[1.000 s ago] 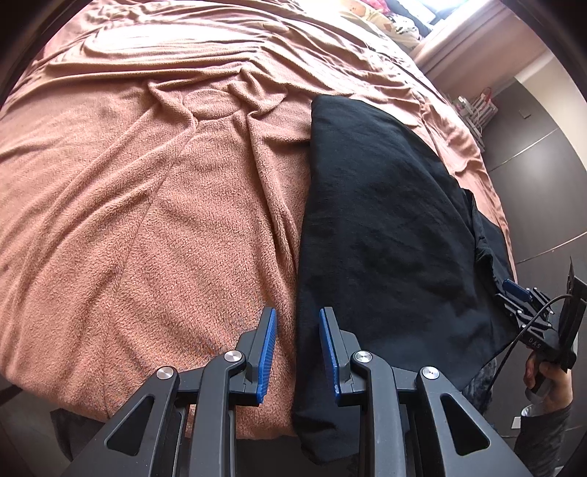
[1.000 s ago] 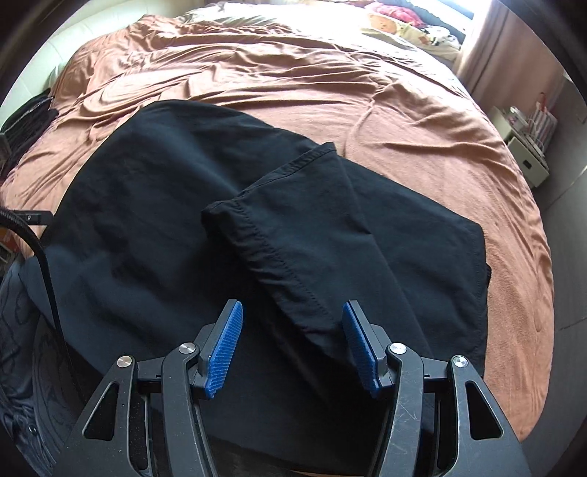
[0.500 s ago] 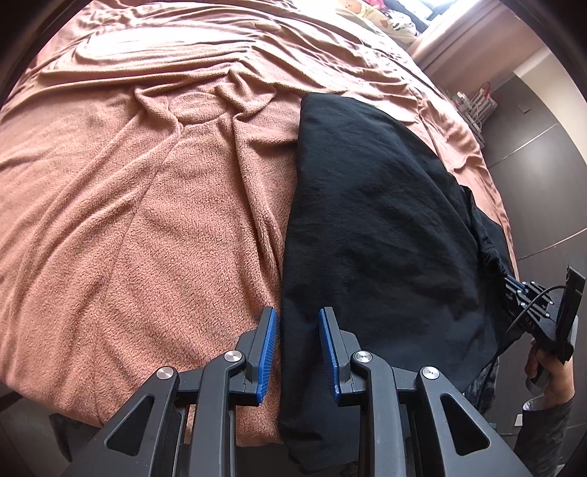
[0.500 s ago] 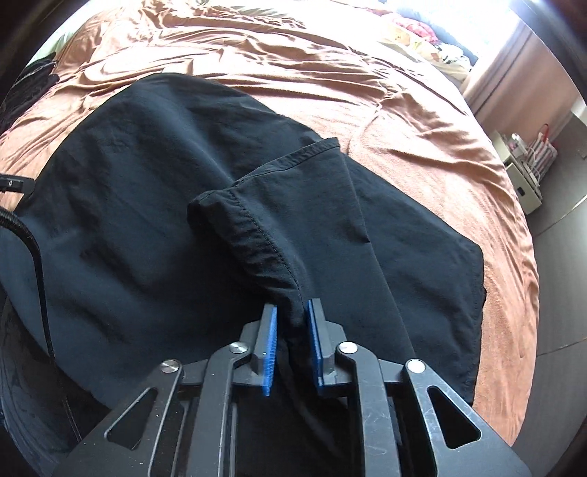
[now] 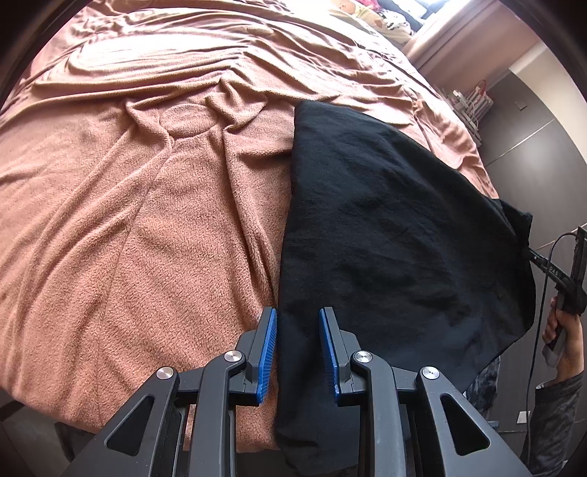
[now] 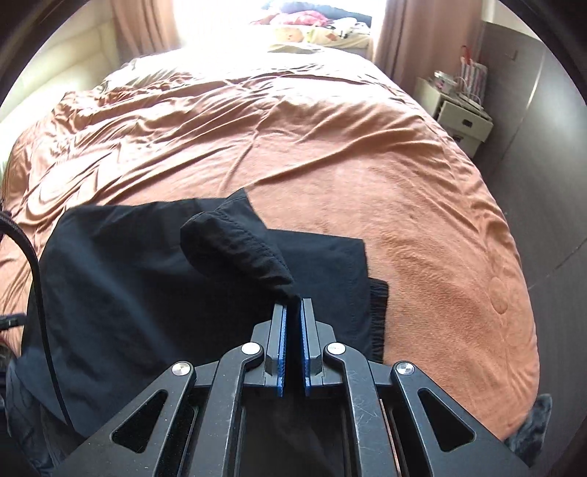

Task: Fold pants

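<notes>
Black pants [image 5: 396, 235] lie on a rust-brown blanket [image 5: 146, 205], draped over the bed's near edge. My left gripper [image 5: 298, 315] is open, its blue pads straddling the pants' left edge near the bed's front. In the right wrist view the pants [image 6: 121, 271] lie flat at lower left. My right gripper [image 6: 293, 306] is shut on a bunched hem of the pants [image 6: 238, 249] and holds it lifted above the rest. The right gripper also shows at the far right of the left wrist view [image 5: 532, 255], held by a hand.
The blanket [image 6: 330, 146] covers the whole bed. A white nightstand [image 6: 462, 121] stands at the far right by a dark wardrobe [image 6: 543, 154]. Pillows and toys [image 6: 315, 29] sit at the bed's head under a bright window.
My right gripper closed on the pants' hem and lifted it up and away from the bed. My left gripper shifted right, its open pads now straddling the pants' edge.
</notes>
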